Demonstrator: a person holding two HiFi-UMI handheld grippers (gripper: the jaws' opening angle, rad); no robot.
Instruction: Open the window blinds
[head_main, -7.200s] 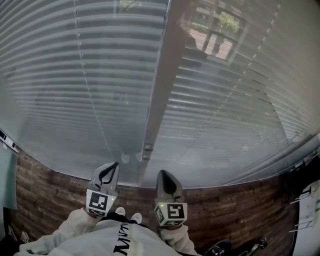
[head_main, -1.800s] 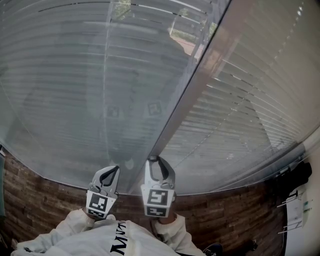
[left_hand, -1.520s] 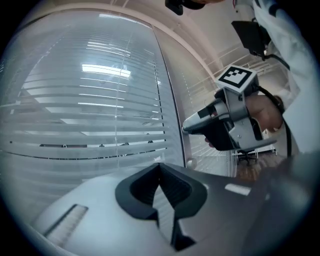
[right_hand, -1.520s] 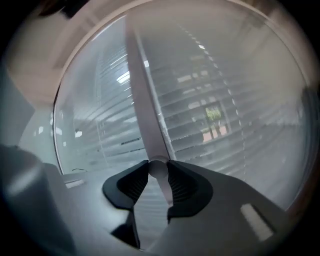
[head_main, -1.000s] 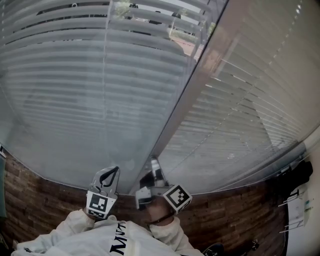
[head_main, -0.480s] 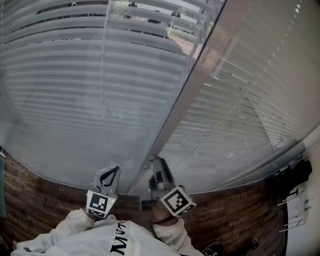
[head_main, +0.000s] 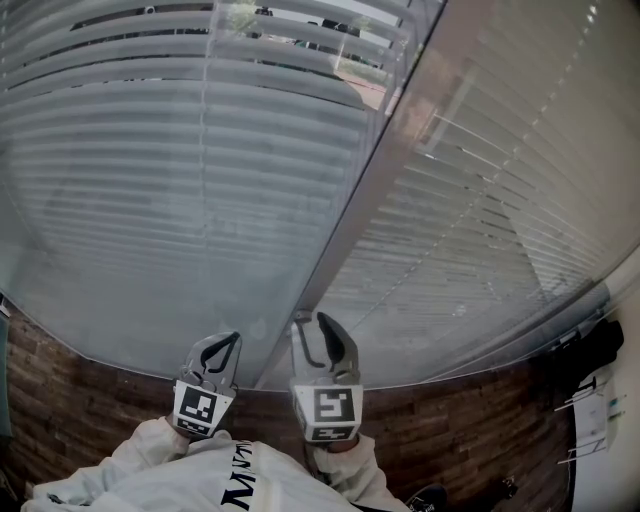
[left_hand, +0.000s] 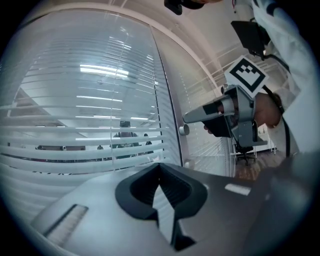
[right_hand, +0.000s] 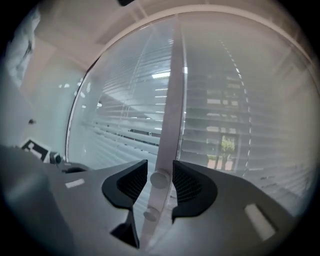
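The white slatted blinds (head_main: 200, 150) hang behind glass on both sides of a pale upright window frame (head_main: 370, 190). In the left pane the slats are tilted, and dark gaps show near the top. A small round knob (right_hand: 159, 178) sits on the frame, with a second knob (right_hand: 150, 214) below it. My right gripper (right_hand: 159, 175) is upright with a jaw on each side of the upper knob, and thin gaps show, so it is open. It also shows in the head view (head_main: 316, 335) and in the left gripper view (left_hand: 189, 119). My left gripper (head_main: 222, 348) is shut on nothing, just left of the frame.
A brick-patterned wall (head_main: 90, 410) runs under the window. A white rack (head_main: 600, 410) stands at the far right. An office chair (left_hand: 245, 150) shows behind the right hand. White sleeves (head_main: 150, 460) fill the lower edge of the head view.
My right gripper has rolled back from tilted to upright at the frame knob. Since the oldest frames the left pane's slats have tilted open. The left gripper has stayed put.
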